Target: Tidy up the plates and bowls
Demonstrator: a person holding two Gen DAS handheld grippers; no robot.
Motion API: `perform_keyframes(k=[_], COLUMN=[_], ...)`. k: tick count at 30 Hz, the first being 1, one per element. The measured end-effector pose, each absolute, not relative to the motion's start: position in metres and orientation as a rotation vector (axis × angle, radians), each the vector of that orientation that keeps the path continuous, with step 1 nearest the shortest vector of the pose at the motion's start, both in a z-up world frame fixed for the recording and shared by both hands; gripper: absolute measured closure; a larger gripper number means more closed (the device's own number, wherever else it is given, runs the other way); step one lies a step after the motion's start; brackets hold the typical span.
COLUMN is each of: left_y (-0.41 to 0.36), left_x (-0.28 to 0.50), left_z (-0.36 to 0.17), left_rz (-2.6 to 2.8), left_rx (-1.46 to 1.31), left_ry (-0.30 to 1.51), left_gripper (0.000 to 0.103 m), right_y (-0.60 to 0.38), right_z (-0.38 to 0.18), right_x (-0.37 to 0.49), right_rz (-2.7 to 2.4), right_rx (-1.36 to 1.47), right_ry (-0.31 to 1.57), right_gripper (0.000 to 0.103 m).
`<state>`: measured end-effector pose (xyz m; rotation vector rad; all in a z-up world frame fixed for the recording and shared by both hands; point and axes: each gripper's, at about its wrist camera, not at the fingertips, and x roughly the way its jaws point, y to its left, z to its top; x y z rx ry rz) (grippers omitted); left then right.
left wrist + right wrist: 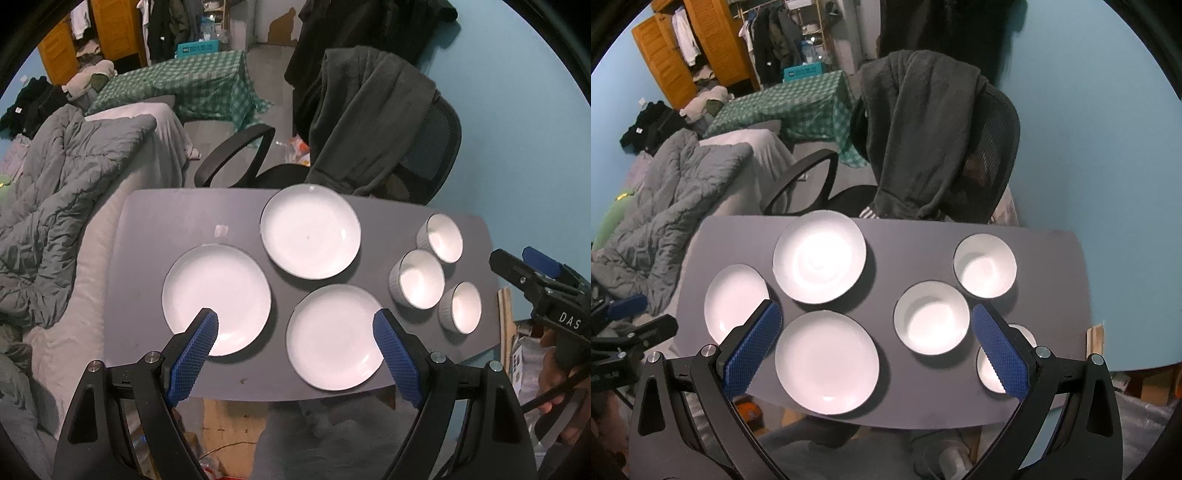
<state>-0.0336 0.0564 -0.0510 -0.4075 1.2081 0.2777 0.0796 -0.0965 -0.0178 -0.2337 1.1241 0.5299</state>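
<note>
Three white plates lie apart on a small grey table [155, 229]: a left plate [217, 299], a far plate [311, 231] and a near plate [334, 338]. Three white bowls stand at the right: far [441, 238], middle [419, 278], near [463, 307]. My left gripper [295, 321] is open and empty, above the left and near plates. My right gripper [877, 314] is open and empty, above the near plate [827, 362] and middle bowl [931, 317]. Its right finger hides part of the near bowl [988, 373]. The right gripper also shows in the left wrist view [517, 269].
A black office chair [369, 147] draped with a dark garment stands behind the table. A bed with a grey quilt [55, 206] lies to the left. A blue wall [1108, 184] is at the right. Boxes sit on the floor under the table.
</note>
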Motion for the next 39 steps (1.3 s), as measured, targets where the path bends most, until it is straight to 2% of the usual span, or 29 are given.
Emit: perform_keyframes(k=[21, 39], left_y=[0.054, 0.041], left_x=[-0.046, -0.038], left_z=[-0.126, -0.204], left_rz=[0.215, 0.148], left_rx=[-0.399, -0.435], left_ry=[1.338, 1.422], left_gripper=[0.016, 0.016], right_y=[-0.102, -0.114], right_z=[-0.089, -0.175], right_x=[0.061, 0.046], right_rz=[0.486, 0.387], right_rx=[-0.186, -0.171], right_ry=[1.240, 1.392], right_gripper=[0.002, 0.002])
